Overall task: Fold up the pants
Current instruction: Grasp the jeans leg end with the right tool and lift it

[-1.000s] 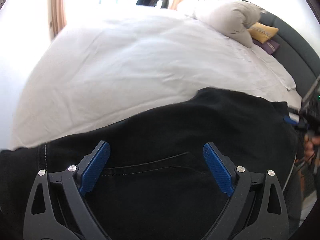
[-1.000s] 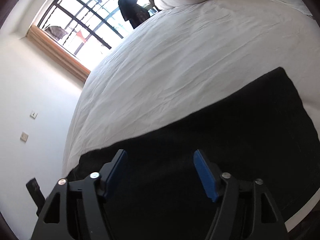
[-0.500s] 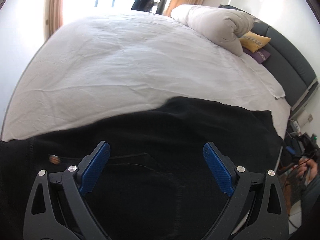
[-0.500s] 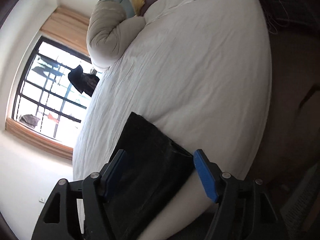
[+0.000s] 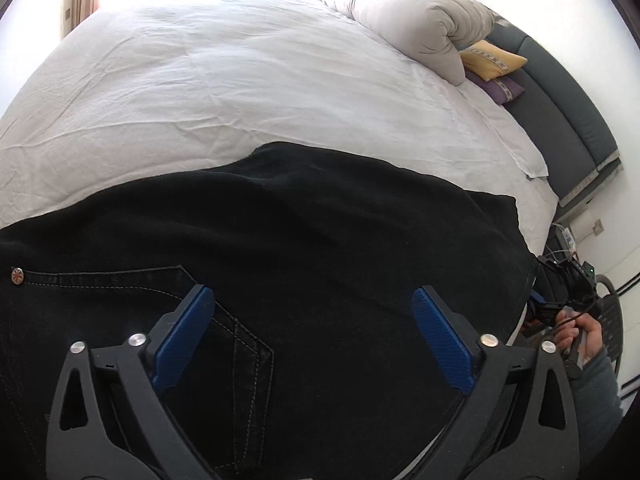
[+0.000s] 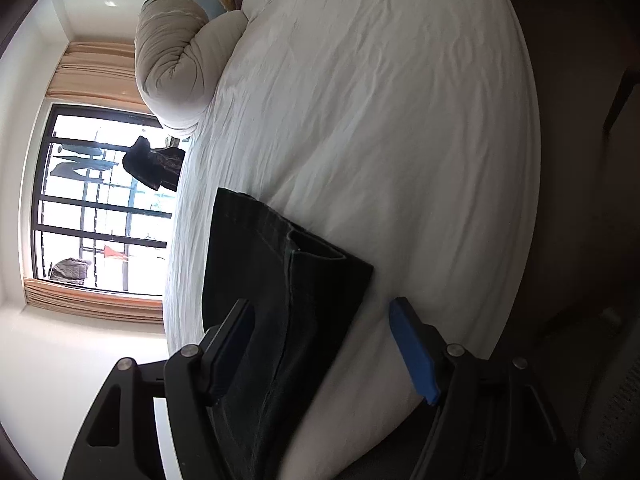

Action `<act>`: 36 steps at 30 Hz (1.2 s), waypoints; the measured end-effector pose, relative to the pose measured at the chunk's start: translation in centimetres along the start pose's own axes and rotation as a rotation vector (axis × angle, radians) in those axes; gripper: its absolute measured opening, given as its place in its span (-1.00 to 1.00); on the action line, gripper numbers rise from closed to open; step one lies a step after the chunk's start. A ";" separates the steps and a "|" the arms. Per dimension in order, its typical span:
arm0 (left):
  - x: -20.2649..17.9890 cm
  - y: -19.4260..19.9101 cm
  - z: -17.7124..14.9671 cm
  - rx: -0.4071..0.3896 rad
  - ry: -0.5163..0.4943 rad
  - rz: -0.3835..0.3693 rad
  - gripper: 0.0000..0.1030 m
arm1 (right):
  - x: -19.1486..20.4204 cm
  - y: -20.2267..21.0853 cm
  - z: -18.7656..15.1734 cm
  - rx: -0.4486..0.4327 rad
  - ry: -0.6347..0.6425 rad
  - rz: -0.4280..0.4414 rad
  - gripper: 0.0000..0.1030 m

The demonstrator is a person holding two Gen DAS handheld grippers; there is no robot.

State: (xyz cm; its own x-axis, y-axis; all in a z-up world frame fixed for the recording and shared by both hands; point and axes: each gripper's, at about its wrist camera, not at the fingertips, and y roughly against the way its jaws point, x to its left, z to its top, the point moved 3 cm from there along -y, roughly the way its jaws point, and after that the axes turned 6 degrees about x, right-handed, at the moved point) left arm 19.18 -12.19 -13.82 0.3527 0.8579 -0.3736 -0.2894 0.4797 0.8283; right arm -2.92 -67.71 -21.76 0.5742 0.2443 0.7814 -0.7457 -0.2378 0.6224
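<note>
Black pants (image 5: 320, 240) lie flat across the near side of the white bed (image 5: 240, 80), with a stitched pocket and a metal rivet (image 5: 17, 275) at the left. My left gripper (image 5: 312, 296) hovers over the pocket area. Its jaws are opening, with only flat cloth below them and nothing pinched. In the right wrist view the picture is rolled sideways. The leg hems (image 6: 304, 256) end near the bed's edge. My right gripper (image 6: 322, 308) is open there, one finger above the black cloth (image 6: 256, 280), the other above the sheet (image 6: 400, 160).
A rolled beige duvet (image 5: 420, 20), a yellow pillow (image 5: 492, 60) and a purple cushion (image 5: 500, 88) lie by the grey headboard (image 5: 560, 120). A barred window (image 6: 100, 200) is beyond the bed. A hand (image 5: 584, 336) shows past the bed's right edge, over dark floor (image 6: 580, 200).
The left wrist view shifted along the pants: the pocket slid left and a rivet appeared. The right gripper rolled sideways and went from mid-leg to the hems at the bed's edge.
</note>
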 end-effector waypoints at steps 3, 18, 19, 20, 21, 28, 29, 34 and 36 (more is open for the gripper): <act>-0.5 -0.5 -0.2 0.030 -0.010 -0.005 1.00 | 0.0 0.1 -0.4 0.029 -0.020 0.024 0.45; -1.4 -0.5 -0.7 -0.013 0.023 -0.079 1.00 | -1.6 -0.1 0.6 0.020 -0.126 0.161 0.46; -1.5 -0.6 -0.7 -0.014 0.021 -0.082 1.00 | -1.5 -0.1 0.6 0.017 -0.125 0.163 0.46; -1.5 -0.6 -0.7 -0.013 0.021 -0.084 1.00 | -1.5 0.0 0.6 0.014 -0.124 0.165 0.45; -1.6 -0.6 -0.7 -0.011 0.020 -0.087 1.00 | -1.4 0.0 0.6 0.012 -0.123 0.166 0.45; -2.1 -0.6 -0.7 0.000 0.007 -0.087 1.00 | -2.1 0.0 0.5 0.009 -0.144 0.167 -0.46; -2.1 -0.6 -0.6 0.001 0.006 -0.086 1.00 | -2.3 0.0 0.5 0.009 -0.152 0.176 -0.49; -2.2 -0.5 -0.3 0.014 0.003 -0.061 1.00 | -2.3 0.3 0.0 -0.012 -0.149 0.204 -0.62; -2.3 -0.7 -0.2 0.029 -0.008 -0.044 1.00 | -1.6 0.4 -0.2 -0.028 -0.125 0.197 -0.67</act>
State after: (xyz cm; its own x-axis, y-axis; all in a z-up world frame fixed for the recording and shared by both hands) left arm 18.37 -14.41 -13.65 0.3716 0.8345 -0.4069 -0.2479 0.5116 0.8227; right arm -4.18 -68.05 -22.72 0.4523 0.0768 0.8885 -0.8559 -0.2426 0.4567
